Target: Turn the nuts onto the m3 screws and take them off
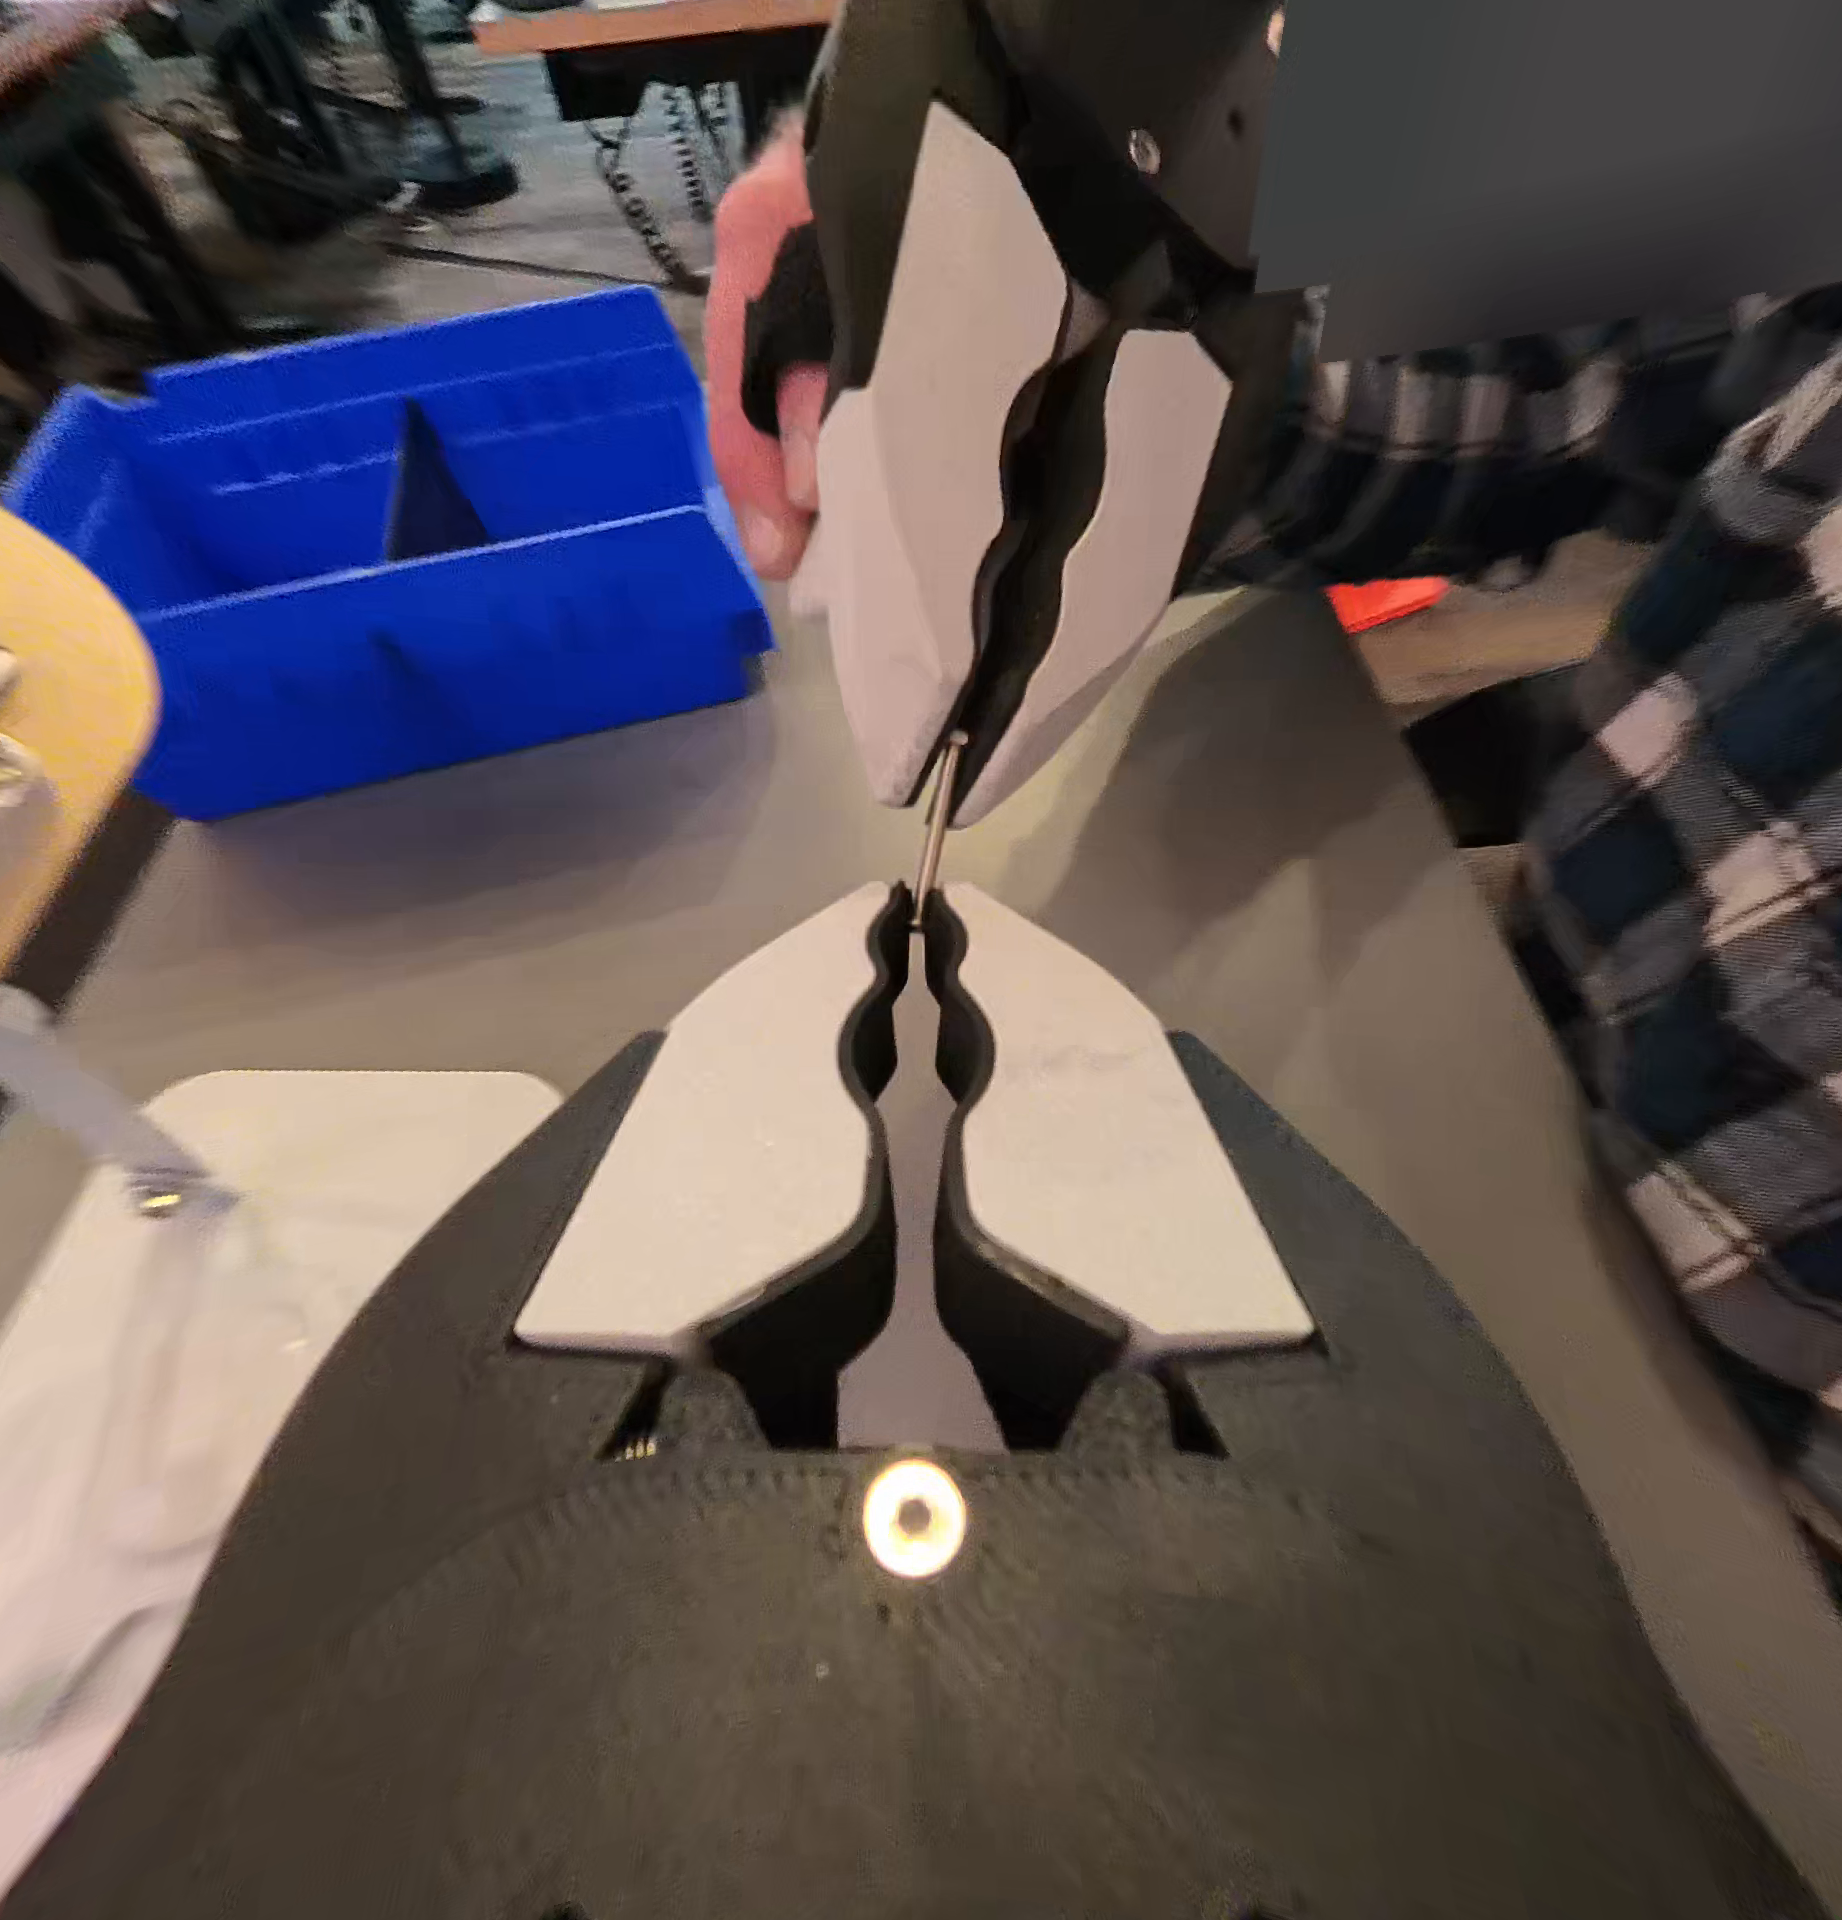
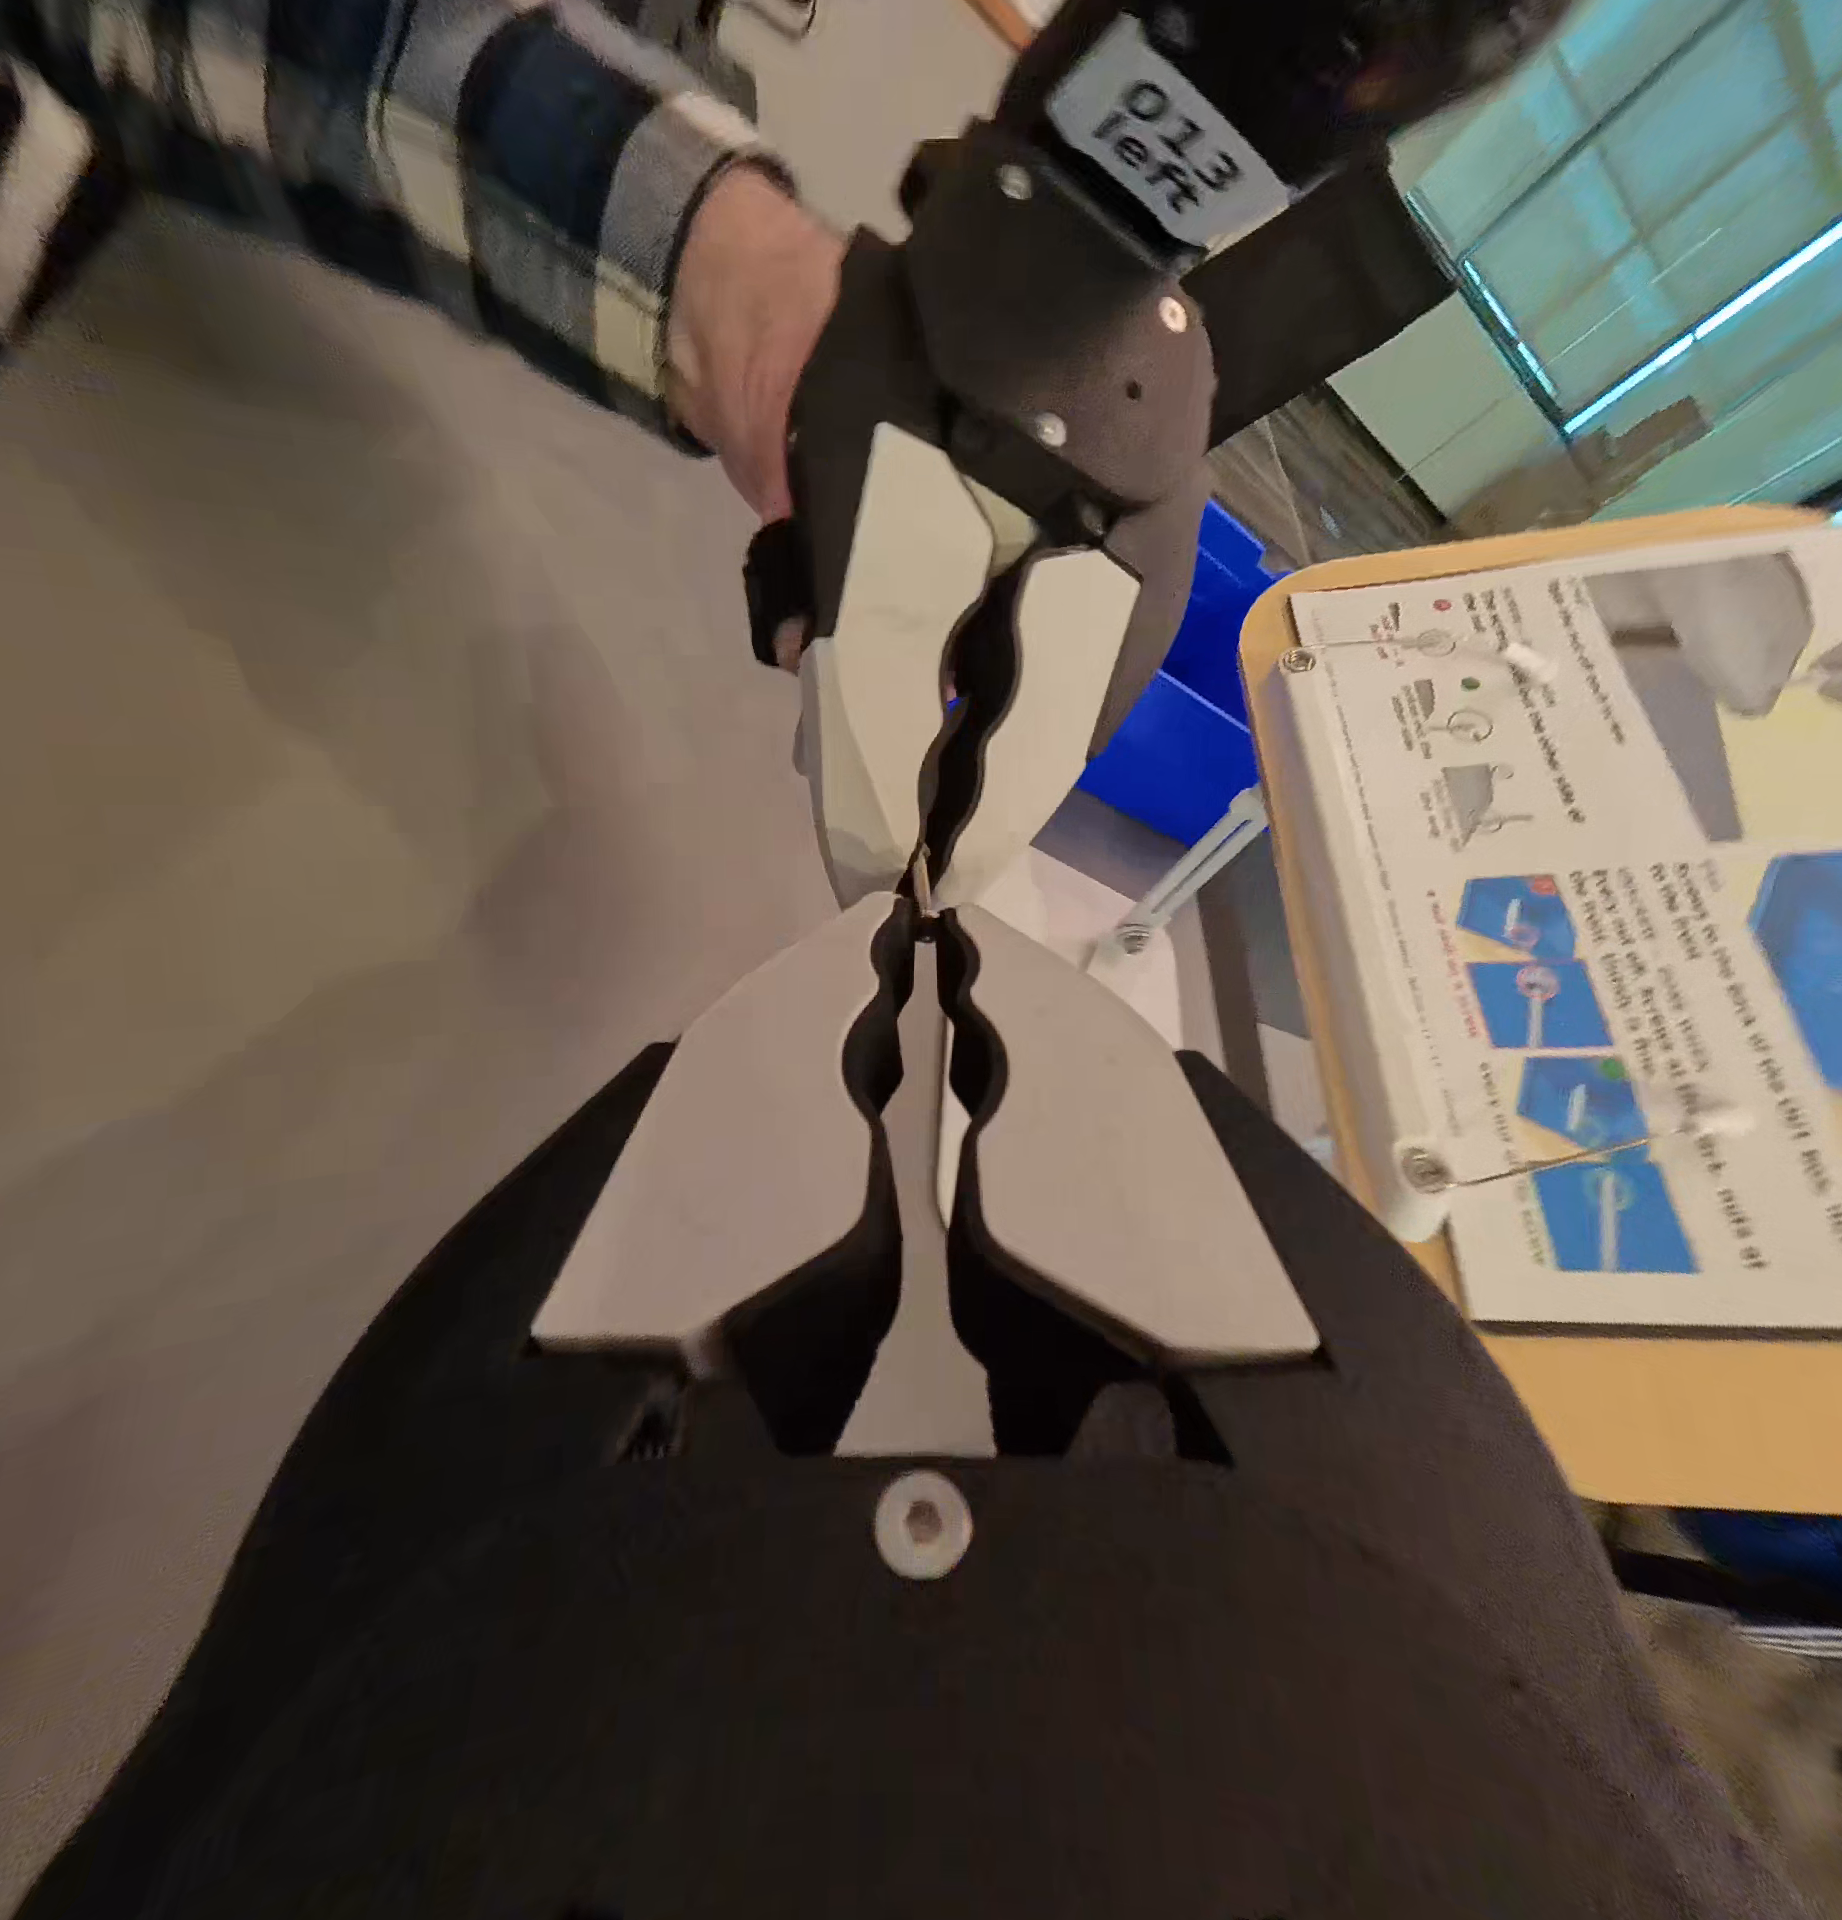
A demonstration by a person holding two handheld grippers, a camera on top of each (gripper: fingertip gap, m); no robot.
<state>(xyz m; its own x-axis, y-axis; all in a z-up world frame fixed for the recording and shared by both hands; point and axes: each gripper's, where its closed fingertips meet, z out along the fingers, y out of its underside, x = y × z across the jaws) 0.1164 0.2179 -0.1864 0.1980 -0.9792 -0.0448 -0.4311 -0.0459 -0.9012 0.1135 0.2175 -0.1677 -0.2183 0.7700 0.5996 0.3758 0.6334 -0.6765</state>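
Nearest me in the left wrist view, my left gripper [image 1: 917,902] has its jaws brought together on the near end of a thin, silver metal pin [image 1: 936,821], caught right at the tips. The pin runs up and away from there, clear of the grey desk [image 1: 543,883], and its far end is clamped between the tips of my right gripper [image 1: 938,779], which comes down from above, tip to tip with the left one. So the pin bridges the short gap between the two pairs of jaws, held at both ends.

From the right wrist view I see the same thing in reverse: the right gripper [image 2: 922,925] pinches one end of the pin [image 2: 923,883] and the left gripper [image 2: 922,862] descends onto the other. A hand [image 2: 761,343] in a plaid sleeve [image 2: 543,156] holds the left gripper.

To the left on the desk lies a white rounded plate [image 1: 356,1122]. Farther off to the left stands a blue plastic bin with dividers [image 1: 397,582]. In the right wrist view a light wooden board [image 2: 1644,1403] carrying a printed instruction sheet [image 2: 1623,935] sits on the right.
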